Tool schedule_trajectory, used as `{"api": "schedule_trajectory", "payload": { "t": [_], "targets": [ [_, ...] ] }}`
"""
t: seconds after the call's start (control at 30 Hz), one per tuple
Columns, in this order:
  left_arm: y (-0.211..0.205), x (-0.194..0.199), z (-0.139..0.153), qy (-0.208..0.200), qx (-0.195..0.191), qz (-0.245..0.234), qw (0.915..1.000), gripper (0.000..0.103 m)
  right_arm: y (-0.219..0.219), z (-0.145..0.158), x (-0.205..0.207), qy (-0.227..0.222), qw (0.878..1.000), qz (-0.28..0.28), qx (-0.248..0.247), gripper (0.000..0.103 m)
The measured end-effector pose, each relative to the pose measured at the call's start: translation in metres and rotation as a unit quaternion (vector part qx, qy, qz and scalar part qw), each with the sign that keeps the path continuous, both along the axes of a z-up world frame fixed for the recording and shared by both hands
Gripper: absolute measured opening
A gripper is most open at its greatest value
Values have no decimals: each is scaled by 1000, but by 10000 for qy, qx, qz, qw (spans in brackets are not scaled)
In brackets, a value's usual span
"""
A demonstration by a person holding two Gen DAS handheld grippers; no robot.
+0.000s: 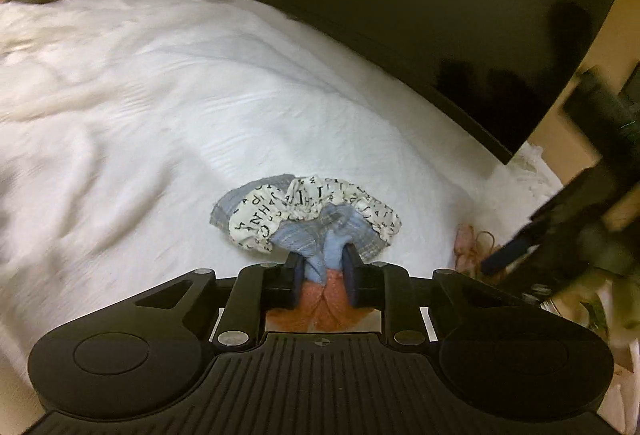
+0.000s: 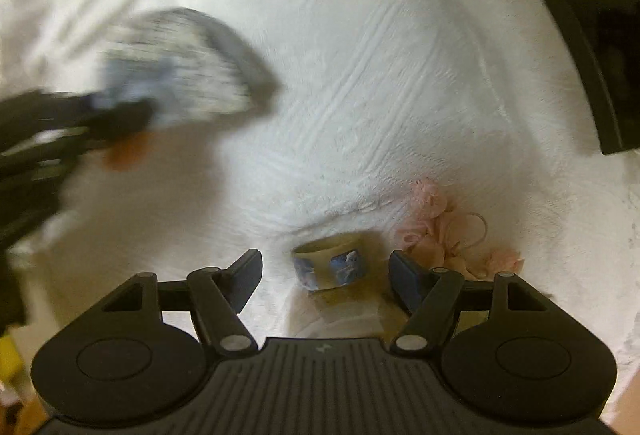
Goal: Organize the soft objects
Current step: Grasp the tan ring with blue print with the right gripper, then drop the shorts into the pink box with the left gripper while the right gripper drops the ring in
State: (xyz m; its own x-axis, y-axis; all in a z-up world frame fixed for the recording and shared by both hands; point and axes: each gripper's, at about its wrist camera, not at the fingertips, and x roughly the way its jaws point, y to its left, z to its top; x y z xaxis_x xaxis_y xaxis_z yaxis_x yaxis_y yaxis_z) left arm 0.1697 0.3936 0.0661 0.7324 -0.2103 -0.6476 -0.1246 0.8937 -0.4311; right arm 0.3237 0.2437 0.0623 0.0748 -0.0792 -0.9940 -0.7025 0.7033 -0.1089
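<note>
At lower centre, the left gripper (image 1: 323, 267) pinches a bundle of scrunchies (image 1: 304, 219) over the white bedspread (image 1: 140, 95), while the right gripper (image 2: 325, 275) gapes empty above a beige patterned hair band (image 2: 330, 265).

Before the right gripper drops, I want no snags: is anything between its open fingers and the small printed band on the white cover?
Nothing visible does. The right gripper is open with the printed band between its fingers, uncovered. The pink frilly piece lies just beside the band, close to one finger, so it could get caught.
</note>
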Motion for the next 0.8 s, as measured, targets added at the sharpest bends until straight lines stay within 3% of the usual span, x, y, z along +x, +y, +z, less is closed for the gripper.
{"api": "schedule_trajectory", "payload": {
  "t": [0.03, 0.07, 0.17, 0.27, 0.37, 0.47, 0.63, 0.8],
  "targets": [
    [3, -7, 2, -7, 6, 67, 10000, 23, 3, -5, -1, -38, 9999, 53, -126, 62],
    [5, -14, 4, -17, 19, 132, 9999, 23, 5, -8, -3, -49, 9997, 89, -210, 48],
    [13, -31, 14, -73, 50, 306, 9995, 23, 4, -4, -7, -146, 9998, -21, -119, 46],
    [12, -40, 29, -127, 133, 374, 9991, 23, -2, 32, -19, -397, 9979, -113, 509, 46],
    [0, -41, 48, -231, 205, 252, 9992, 23, -21, 87, -39, -788, 9877, -200, 1335, 46],
    [-24, -32, 72, -427, 225, -71, 9988, 23, -54, 133, -63, -1229, 9736, -334, 1892, 46],
    [-88, -8, 113, -743, 243, -839, 9934, 23, -133, 184, -106, -1978, 9468, -722, 2435, 46],
    [-181, 15, 151, -1058, 341, -1922, 9750, 23, -246, 200, -142, -2675, 9140, -1452, 2684, 46]
  ]
}}
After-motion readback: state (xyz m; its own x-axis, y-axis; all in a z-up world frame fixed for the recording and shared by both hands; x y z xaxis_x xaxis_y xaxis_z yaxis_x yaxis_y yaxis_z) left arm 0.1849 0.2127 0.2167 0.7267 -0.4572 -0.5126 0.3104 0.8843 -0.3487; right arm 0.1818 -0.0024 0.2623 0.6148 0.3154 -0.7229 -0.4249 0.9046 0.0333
